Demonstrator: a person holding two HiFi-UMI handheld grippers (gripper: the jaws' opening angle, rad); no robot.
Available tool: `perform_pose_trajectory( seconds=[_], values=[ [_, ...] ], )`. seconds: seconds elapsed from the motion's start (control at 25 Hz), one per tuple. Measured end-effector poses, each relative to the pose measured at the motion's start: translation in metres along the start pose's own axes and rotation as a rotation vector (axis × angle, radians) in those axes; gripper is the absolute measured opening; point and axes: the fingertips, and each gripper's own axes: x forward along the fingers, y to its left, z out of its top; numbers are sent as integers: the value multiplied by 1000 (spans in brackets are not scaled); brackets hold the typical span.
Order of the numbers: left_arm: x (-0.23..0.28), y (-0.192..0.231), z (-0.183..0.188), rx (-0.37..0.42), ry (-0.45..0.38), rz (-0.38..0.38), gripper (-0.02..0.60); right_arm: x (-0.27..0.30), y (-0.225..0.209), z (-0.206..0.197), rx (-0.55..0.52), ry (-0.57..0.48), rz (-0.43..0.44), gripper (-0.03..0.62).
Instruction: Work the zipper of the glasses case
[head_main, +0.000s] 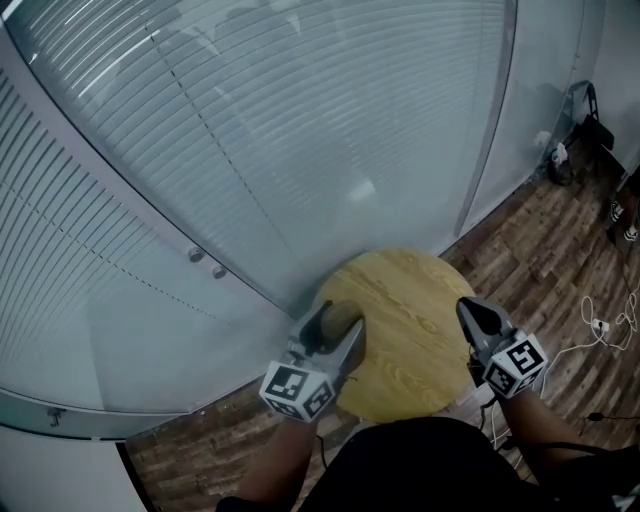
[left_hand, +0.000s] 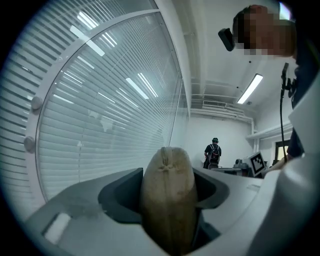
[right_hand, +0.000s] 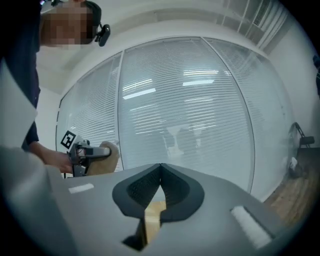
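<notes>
My left gripper (head_main: 330, 335) is raised over the left edge of the round wooden table (head_main: 410, 330) and is shut on the tan fabric glasses case (head_main: 344, 318). In the left gripper view the case (left_hand: 167, 200) stands on end between the jaws and fills the gap, its stitched seam end pointing up; no zipper pull shows. My right gripper (head_main: 478, 318) hovers over the table's right edge, shut and empty. In the right gripper view its jaws (right_hand: 160, 167) meet at the tips, and the left gripper (right_hand: 82, 152) with the case (right_hand: 109, 156) shows at the far left.
A curved glass wall with horizontal blinds (head_main: 300, 150) stands right behind the table. The floor (head_main: 560, 250) is wooden plank, with white cables (head_main: 600, 325) and gear at the right. A person (left_hand: 213, 151) stands far off in the room.
</notes>
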Motion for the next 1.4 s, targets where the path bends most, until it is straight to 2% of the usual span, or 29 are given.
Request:
perform_pose_trajectory(
  seconds=[0.16, 0.36, 0.76, 1.4],
  values=[
    [-5, 6, -18, -29, 6, 32, 291, -6, -13, -8, 25, -10, -64, 8],
    [-13, 16, -29, -5, 6, 91, 293, -4, -13, -31, 55, 5, -65, 8],
    [-9, 18, -48, 14, 51, 91, 293, -11, -26, -50, -1, 28, -101, 6],
    [-5, 24, -49, 22, 83, 84, 293, -10, -31, -48, 18, 0, -118, 6]
  ],
)
